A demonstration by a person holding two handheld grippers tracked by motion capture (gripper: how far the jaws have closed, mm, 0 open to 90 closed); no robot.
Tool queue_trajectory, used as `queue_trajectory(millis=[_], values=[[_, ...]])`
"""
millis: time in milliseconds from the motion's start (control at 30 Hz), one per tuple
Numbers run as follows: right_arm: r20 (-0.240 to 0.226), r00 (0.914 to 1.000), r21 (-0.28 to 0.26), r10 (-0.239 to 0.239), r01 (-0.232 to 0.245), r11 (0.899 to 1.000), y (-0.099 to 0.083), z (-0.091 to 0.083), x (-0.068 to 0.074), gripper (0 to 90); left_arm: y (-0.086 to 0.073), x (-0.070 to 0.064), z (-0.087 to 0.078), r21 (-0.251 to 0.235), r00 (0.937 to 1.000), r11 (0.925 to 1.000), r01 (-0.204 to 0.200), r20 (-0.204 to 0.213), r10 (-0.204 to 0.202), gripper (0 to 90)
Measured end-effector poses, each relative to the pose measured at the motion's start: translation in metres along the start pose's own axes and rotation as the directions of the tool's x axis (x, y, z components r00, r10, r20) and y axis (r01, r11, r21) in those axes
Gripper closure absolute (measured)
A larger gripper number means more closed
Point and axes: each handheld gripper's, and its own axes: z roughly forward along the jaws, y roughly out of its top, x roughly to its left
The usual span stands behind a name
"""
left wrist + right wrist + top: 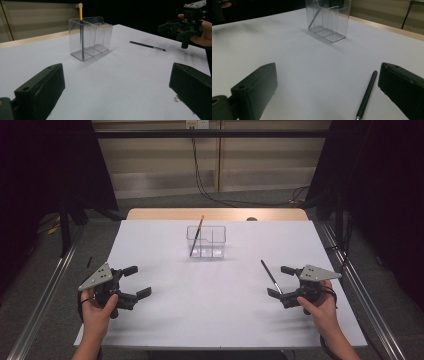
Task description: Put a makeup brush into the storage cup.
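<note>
A clear plastic organizer [206,241] with three compartments stands at the back middle of the white table [215,315]. A brush with an orange and dark handle [196,236] leans in its left compartment, also seen in the left gripper view [81,27]. A dark pen [270,276] lies flat on the table at the right. My right gripper [278,280] is open around the pen's near end, with the pen [367,96] close to the right jaw. My left gripper [136,281] is open at the front left, holding nothing. The organizer [327,18] stands well beyond the right jaws.
The table's wooden back edge [215,214] runs behind the organizer. Metal rails [45,292] flank the table on both sides. Cables [210,190] hang against the far wall. In the left gripper view the other hand's gripper [186,26] shows at the far right.
</note>
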Motion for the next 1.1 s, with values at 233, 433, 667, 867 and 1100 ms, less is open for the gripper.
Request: queue_trajectory(millis=[233, 433, 667, 867, 1100], values=[[0.016, 0.9998, -0.002, 0.011, -0.011, 1.0, 0.001, 0.004, -0.002, 1.6, -0.002, 0.001, 0.001, -0.003, 1.0, 1.0, 0.009, 0.003, -0.009, 0.2], [0.036, 0.9991, -0.023, 0.023, -0.022, 0.999, 0.006, 0.007, -0.006, 1.3, -0.002, -0.002, 0.002, -0.002, 0.9999, 0.9999, 0.01, 0.006, -0.01, 0.2], [0.068, 0.9973, -0.02, 0.028, -0.026, 0.999, 0.01, 0.009, -0.012, 2.2, 0.0, -0.003, 0.004, -0.002, 0.9999, 1.0, 0.002, 0.01, -0.002, 0.2], [0.1, 0.9941, -0.005, 0.043, -0.043, 0.999, 0.013, 0.007, -0.018, 3.7, 0.0, -0.003, 0.007, 0.005, 0.9999, 1.0, -0.002, 0.014, 0.002, 0.2], [0.122, 0.9908, 0.014, 0.058, -0.06, 0.998, 0.013, 0.009, -0.022, 3.6, 0.0, -0.003, 0.007, 0.02, 0.9998, 0.9997, -0.012, 0.018, 0.012, 0.2]])
